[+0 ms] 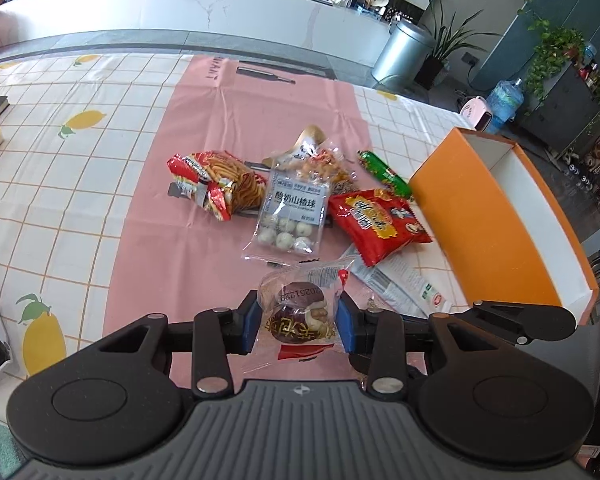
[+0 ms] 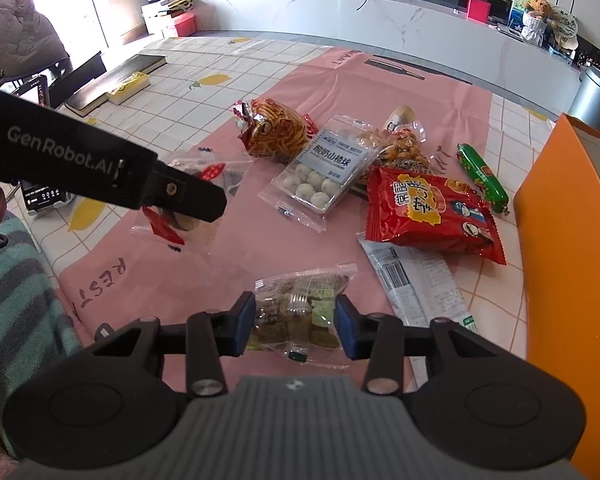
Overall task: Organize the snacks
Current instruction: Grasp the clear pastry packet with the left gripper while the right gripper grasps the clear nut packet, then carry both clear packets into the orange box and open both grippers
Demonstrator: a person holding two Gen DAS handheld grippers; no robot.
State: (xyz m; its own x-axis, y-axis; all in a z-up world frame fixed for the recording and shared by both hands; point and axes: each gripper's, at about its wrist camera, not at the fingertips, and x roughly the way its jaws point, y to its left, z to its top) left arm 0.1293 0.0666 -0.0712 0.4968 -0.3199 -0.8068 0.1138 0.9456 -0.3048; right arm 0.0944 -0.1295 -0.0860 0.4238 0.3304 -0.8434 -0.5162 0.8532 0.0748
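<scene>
Both grippers loaded for the drop: left gripper clamps the date-walnut packet, right gripper has its pads against the clear mixed-snack bag, orange box open alongside as the likely bin, other snacks loose on the pink mat.

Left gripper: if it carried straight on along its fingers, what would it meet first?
Likely the clear pack of white balls lying just ahead of the left gripper, which holds a wrapped pastry; depth is unclear.

Both wrist views close, angled down; share snack pile, orange box.
</scene>
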